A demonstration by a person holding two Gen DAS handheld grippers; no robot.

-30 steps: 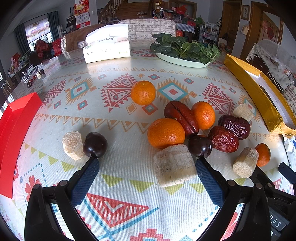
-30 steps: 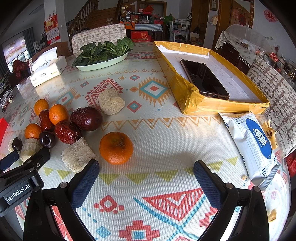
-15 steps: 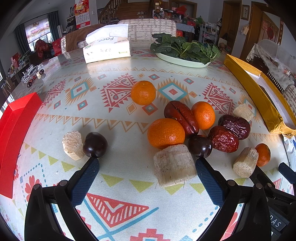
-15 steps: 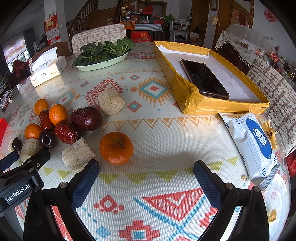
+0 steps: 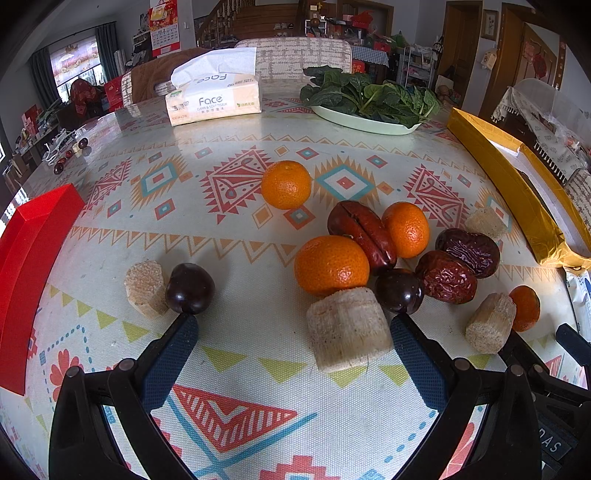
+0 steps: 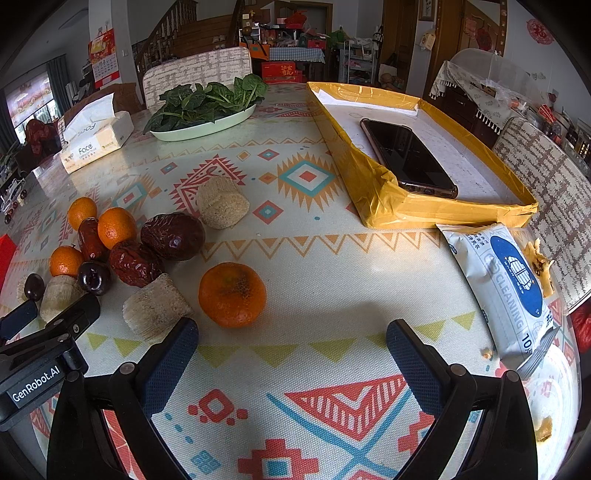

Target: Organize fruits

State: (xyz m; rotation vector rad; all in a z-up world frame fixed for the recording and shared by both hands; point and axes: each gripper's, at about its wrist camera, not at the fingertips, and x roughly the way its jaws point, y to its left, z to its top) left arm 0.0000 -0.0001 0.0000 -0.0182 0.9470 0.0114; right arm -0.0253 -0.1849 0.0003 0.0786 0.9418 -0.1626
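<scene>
Nothing has moved: both grippers' fingers stay spread, glossy oranges [image 5: 331,265] untouched.

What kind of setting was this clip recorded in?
Most likely a lived-in home dining room: a table with a patterned cloth, a tissue box, a plate of leafy greens, and a wooden staircase behind.

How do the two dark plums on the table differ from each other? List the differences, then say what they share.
1. The left plum touches a cut cane piece; the right plum sits packed among an orange, dates and another cane piece.
2. The left plum lies by one finger of the left gripper, the right plum by the other.
Both are dark, glossy and round.
</scene>
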